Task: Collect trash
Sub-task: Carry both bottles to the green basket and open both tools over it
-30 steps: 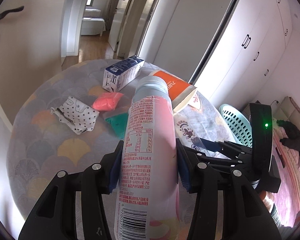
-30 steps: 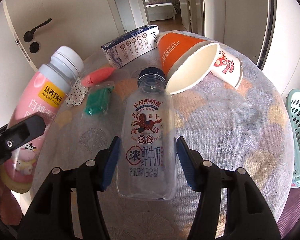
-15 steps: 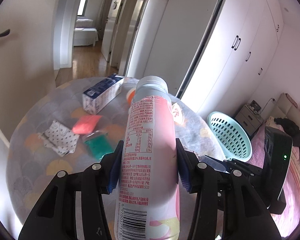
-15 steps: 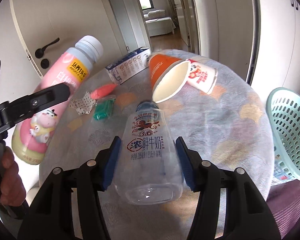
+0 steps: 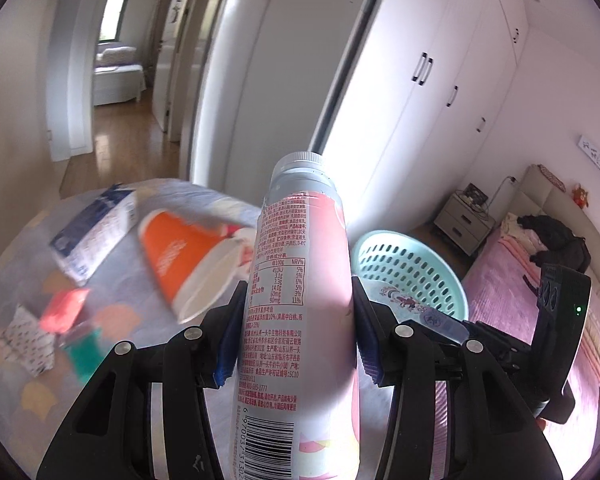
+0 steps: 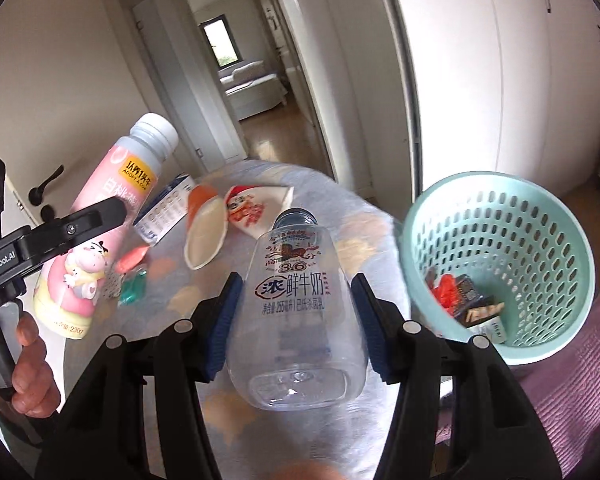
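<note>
Over the last second both hands had swung away from the surface [image 6: 352,216] toward the teal basket [image 6: 496,200], which came fully into view, so a drop looked near. The left gripper [image 5: 296,336] clamped 1 pink bottle [image 5: 300,280]; the right gripper [image 6: 296,316] clamped 1 clear milk bottle [image 6: 296,308]. On the surface lay 2 paper cups, 1 carton [image 5: 92,236] and 3 small wrappers.

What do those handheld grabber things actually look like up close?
Each is matte black plastic: the left gripper and right gripper both have two angular fingers with silver screws and blue pads. White "GenRobot.AI" lettering marks the left one's side; a green light glows on the right one's body.
</note>
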`<state>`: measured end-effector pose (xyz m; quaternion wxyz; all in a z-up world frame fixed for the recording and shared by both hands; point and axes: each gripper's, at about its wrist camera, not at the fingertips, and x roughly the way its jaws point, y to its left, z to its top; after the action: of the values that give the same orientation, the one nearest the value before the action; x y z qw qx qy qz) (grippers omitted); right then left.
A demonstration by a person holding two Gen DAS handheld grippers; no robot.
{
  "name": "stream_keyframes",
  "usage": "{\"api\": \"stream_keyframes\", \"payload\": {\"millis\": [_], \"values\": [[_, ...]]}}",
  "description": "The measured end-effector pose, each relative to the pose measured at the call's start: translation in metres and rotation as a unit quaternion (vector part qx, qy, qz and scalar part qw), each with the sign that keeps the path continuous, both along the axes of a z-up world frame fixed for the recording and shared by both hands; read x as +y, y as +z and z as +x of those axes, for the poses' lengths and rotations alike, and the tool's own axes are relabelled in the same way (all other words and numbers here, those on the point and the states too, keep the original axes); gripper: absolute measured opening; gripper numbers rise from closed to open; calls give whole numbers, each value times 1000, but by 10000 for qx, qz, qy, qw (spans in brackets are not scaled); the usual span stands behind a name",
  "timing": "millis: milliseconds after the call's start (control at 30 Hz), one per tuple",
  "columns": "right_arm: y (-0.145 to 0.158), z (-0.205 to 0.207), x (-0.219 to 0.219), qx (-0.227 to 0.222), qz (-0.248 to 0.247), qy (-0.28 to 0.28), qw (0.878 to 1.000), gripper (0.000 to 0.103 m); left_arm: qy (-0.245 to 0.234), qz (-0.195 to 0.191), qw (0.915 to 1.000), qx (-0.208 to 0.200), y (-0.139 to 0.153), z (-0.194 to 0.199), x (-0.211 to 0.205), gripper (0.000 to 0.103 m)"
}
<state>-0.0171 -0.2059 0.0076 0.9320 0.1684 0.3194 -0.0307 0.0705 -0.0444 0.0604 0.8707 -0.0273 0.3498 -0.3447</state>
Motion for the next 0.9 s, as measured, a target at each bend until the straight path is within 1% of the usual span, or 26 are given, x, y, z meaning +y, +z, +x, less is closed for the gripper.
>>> {"api": "stream_keyframes", "payload": {"millis": [200, 400, 433, 600, 767, 900], "values": [[-3, -4, -65, 15, 95, -787, 9969, 52, -428, -48, 9990, 69, -3, 15, -63, 47], [-13, -8, -123, 162, 51, -1585, 9872, 52, -828, -76, 9961, 309, -18, 29, -128, 47], [-15, -9, -131, 181, 100, -1671, 9857, 52, -920, -48, 9950, 391, -25, 32, -142, 47], [-30, -13, -169, 329, 304, -2078, 9772, 52, -1141, 15, 9901, 818, -57, 42, -183, 47], [-42, -6, -186, 512, 365, -2304, 9711, 52, -1216, 168, 9859, 1140, -87, 58, -217, 47], [-59, 5, -201, 717, 518, -2462, 9652, 52, -1180, 251, 9840, 1309, -107, 72, -241, 47]]}}
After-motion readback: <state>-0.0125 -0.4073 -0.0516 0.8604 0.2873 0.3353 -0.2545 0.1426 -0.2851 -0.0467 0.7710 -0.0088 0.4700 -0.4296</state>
